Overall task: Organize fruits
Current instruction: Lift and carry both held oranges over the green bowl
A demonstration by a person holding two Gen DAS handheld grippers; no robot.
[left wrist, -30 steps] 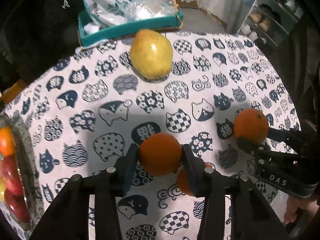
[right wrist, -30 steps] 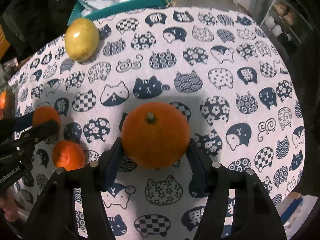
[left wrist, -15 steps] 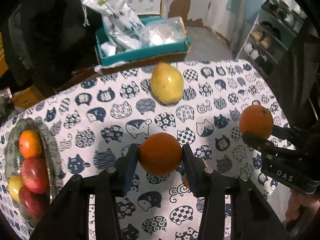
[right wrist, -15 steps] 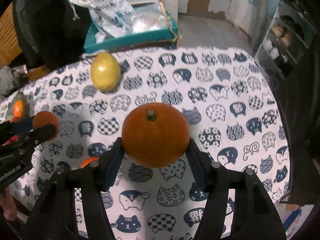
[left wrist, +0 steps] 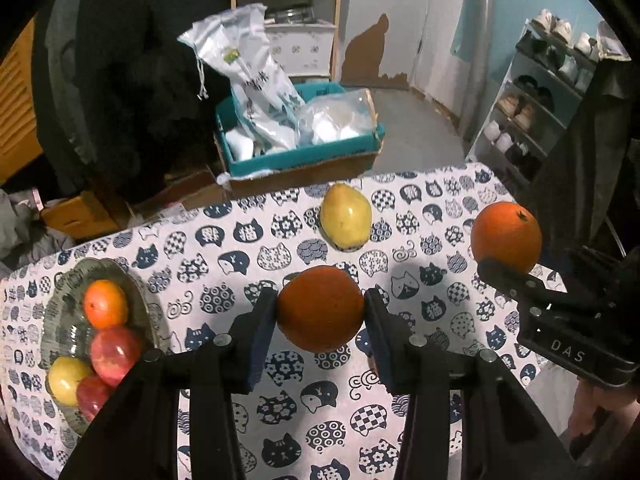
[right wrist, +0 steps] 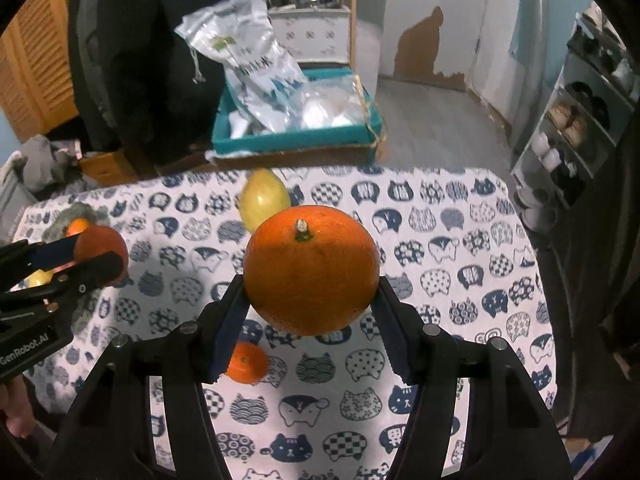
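Observation:
My left gripper (left wrist: 320, 312) is shut on an orange (left wrist: 320, 309) and holds it high above the cat-print table. My right gripper (right wrist: 310, 304) is shut on a larger orange (right wrist: 311, 270), also in the air; it shows at the right of the left wrist view (left wrist: 506, 236). A glass fruit bowl (left wrist: 56, 292) at the table's left holds an orange, red apples and a yellow fruit. A yellow pear (left wrist: 346, 216) lies near the far edge. A small orange (right wrist: 246, 362) lies on the cloth below my right gripper.
A teal box (left wrist: 300, 156) with plastic bags stands beyond the table's far edge. A shoe rack (left wrist: 552, 92) stands at the right. A dark garment (left wrist: 132, 72) hangs at the back left. The table (left wrist: 460, 196) ends close behind the pear.
Both grippers have risen well above the table, each with its orange. The bowl and the room behind the table have come into view.

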